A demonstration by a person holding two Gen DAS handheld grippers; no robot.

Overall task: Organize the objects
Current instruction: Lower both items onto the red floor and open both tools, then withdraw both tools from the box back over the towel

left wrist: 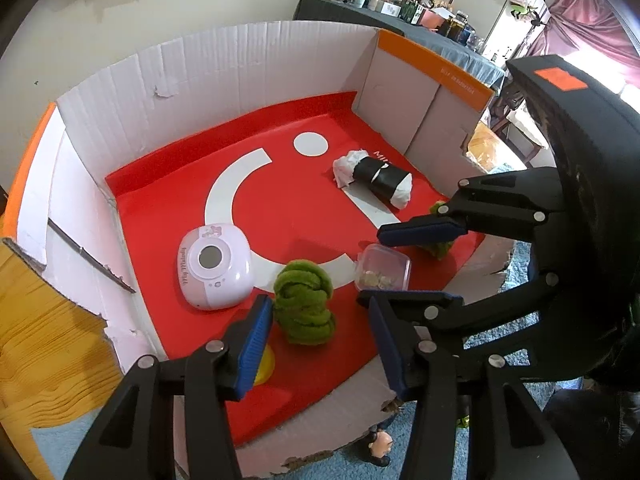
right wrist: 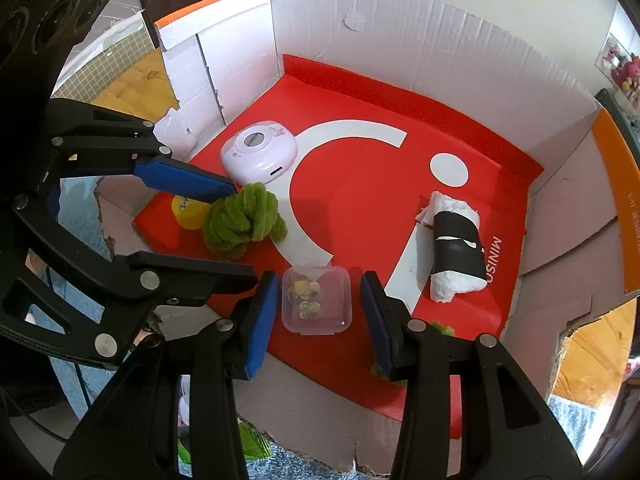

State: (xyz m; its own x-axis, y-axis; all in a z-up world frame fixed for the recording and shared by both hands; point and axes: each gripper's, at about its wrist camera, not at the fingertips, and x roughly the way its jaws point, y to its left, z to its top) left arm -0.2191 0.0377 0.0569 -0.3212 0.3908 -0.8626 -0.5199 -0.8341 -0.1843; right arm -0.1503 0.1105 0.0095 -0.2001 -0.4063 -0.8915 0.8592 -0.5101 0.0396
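Now, step: both grippers poised inside the box (left wrist: 248, 64).
Left gripper (left wrist: 316, 334): released, straddling green yarn (left wrist: 304, 304).
Right gripper (right wrist: 318, 312): released, straddling tub (right wrist: 316, 300).
Next: clench squarely, lift.

A red liner (left wrist: 304, 216) with a white arc and a white dot is seen on the floor of the white cardboard box (left wrist: 224, 80), whose edges are banded orange. A fuzzy green bundle (left wrist: 304, 308), a pale pink-and-white device (left wrist: 218, 268), a clear plastic container (right wrist: 317, 300) and a white roll (right wrist: 454, 248) banded in black are shown. The gripper pads (left wrist: 254, 344) are blue on black frames.
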